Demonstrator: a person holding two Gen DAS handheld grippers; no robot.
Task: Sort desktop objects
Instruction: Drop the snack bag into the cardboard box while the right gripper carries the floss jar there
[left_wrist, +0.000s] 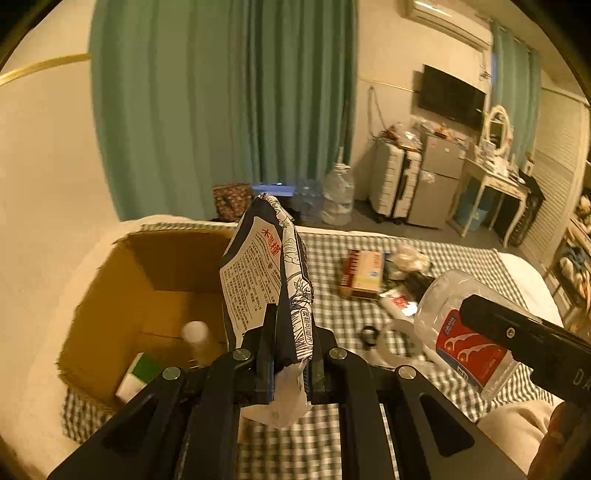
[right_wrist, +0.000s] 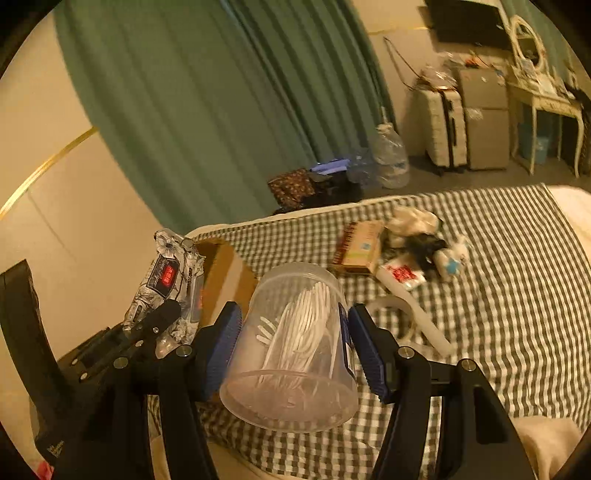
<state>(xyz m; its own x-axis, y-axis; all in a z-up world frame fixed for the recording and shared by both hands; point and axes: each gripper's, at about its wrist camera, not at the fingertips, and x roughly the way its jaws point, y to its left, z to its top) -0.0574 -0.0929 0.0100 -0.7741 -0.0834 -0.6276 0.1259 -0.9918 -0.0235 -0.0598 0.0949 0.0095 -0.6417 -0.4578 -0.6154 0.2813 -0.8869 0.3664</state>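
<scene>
My left gripper (left_wrist: 290, 332) is shut on a black-and-white snack packet (left_wrist: 264, 273) with red characters, held upright over the near edge of an open cardboard box (left_wrist: 122, 295). The packet also shows in the right wrist view (right_wrist: 166, 291). My right gripper (right_wrist: 291, 328) is shut on a clear plastic jar of white floss picks (right_wrist: 295, 347), held above the checked cloth. The jar shows in the left wrist view (left_wrist: 461, 328) with its red label. The box holds a white-capped bottle (left_wrist: 195, 336) and a green-and-white box (left_wrist: 138, 376).
On the checked cloth (right_wrist: 498, 295) lie a brown carton (right_wrist: 360, 247), a white tube with red print (right_wrist: 402, 277), a crumpled bag and a black item (right_wrist: 424, 243), and a white ring (left_wrist: 397, 339). Beyond the bed stand water jugs, a suitcase and a dresser.
</scene>
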